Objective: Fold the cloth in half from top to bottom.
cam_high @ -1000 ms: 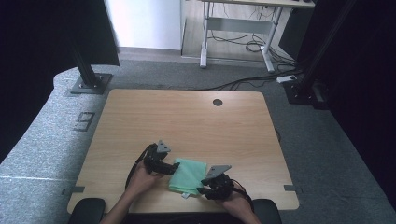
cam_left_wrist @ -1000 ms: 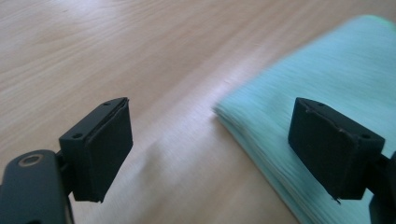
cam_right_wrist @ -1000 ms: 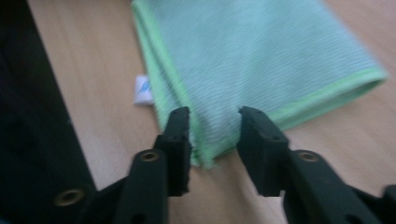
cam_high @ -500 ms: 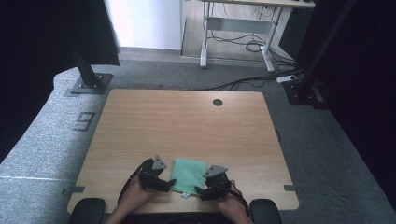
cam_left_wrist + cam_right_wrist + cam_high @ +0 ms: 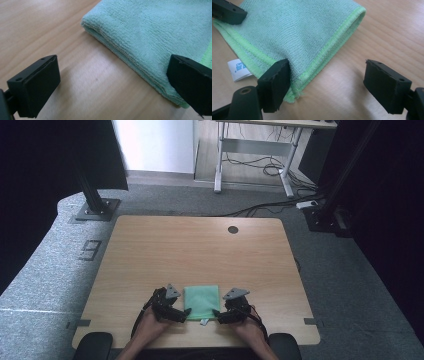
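A folded mint-green cloth [image 5: 202, 301] lies flat near the table's front edge, with a brighter green hem and a white label [image 5: 239, 68] at its near side. My left gripper [image 5: 184, 313] sits at the cloth's near left corner. It is open, its jaws spread wide [image 5: 112, 85], one over bare wood and one over the cloth [image 5: 155, 32]. My right gripper [image 5: 218, 314] is at the near right corner, open [image 5: 330, 83], one jaw resting against the cloth [image 5: 294, 30], the other over wood. Neither holds anything.
The wooden table [image 5: 200, 250] has a round cable hole [image 5: 232, 229] at the back. Grey carpet surrounds it, with black stand bases at both back corners. The person's hands rest at the front edge.
The cloth has turned from a tilted lie to square with the front edge. Both grippers have drawn back toward the person and now sit at its near corners.
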`<state>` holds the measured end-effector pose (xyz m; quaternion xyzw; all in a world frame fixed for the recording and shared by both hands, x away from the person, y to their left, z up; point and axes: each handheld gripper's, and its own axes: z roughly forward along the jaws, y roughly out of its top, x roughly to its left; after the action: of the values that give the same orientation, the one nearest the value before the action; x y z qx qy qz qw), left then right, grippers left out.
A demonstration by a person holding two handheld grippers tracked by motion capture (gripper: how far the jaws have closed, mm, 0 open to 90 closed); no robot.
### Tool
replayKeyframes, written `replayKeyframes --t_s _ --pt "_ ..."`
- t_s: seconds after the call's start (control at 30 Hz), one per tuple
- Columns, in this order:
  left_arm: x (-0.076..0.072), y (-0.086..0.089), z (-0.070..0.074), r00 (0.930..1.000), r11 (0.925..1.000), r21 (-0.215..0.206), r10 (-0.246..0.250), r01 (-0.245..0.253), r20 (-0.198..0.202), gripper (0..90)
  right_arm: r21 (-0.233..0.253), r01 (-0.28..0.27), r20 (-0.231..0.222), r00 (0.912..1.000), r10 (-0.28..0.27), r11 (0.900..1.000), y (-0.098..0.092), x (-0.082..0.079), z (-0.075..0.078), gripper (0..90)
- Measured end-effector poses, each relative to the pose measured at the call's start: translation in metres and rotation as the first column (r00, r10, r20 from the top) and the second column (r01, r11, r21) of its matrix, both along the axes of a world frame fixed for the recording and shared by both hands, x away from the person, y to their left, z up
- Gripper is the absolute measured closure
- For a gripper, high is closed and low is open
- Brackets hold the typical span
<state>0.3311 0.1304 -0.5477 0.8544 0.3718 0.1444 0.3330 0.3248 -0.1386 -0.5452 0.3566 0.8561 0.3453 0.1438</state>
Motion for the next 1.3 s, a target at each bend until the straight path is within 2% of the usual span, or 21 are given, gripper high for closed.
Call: replayKeyframes --t_s 0.23,0.33,0.4,0.5,0.6,0.73,0.83,1.1,1.3 --pt "0.002 -0.002 0.0 0.9999 0.9999 0.0 0.011 -0.011 -0.007 0.1 0.022 -0.006 -0.036 0.9993 0.007 1.0 -0.005 0.004 0.002 21.0" --pt "0.001 -0.002 0.001 0.9999 1.0 0.007 0.007 -0.007 -0.007 1.0 0.051 -0.004 -0.01 0.9999 0.005 0.999 -0.008 0.001 0.009 20.7" --pt "0.0 -0.003 0.002 0.9999 0.9999 0.009 0.011 -0.011 -0.003 1.5 0.061 0.016 -0.001 0.9999 -0.016 0.998 -0.009 0.002 0.011 20.2" --pt "-0.002 -0.003 0.004 0.9999 0.9998 0.014 0.012 -0.012 0.0 1.6 0.03 0.02 -0.02 0.9996 -0.02 0.999 -0.006 0.005 0.004 19.8" --pt "-0.005 0.0 0.006 0.9997 0.9999 -0.01 0.003 -0.003 -0.023 1.5 0.017 0.019 -0.003 0.9998 -0.019 1.0 -0.005 0.003 0.003 19.9" --pt "-0.005 0.001 0.005 0.9998 0.9999 0.013 0.006 -0.005 -0.021 1.4 -0.002 0.021 0.013 0.9997 -0.021 1.0 -0.003 0.002 0.001 18.2" --pt "0.0 -0.002 0.004 0.9999 0.9991 0.041 0.008 -0.008 -0.011 0.0 -0.007 0.021 0.013 0.9997 -0.021 1.0 -0.003 0.005 0.001 16.7" --pt "0.023 -0.003 0.004 0.9992 0.9978 0.06 0.027 -0.028 0.03 0.0 -0.016 0.035 0.028 0.999 -0.034 0.999 -0.001 0.021 0.001 16.6" --pt "0.046 -0.002 0.003 0.9988 0.9983 0.036 0.045 -0.046 0.021 0.0 -0.007 0.058 0.018 0.9981 -0.058 0.998 -0.001 0.04 0.0 15.9"
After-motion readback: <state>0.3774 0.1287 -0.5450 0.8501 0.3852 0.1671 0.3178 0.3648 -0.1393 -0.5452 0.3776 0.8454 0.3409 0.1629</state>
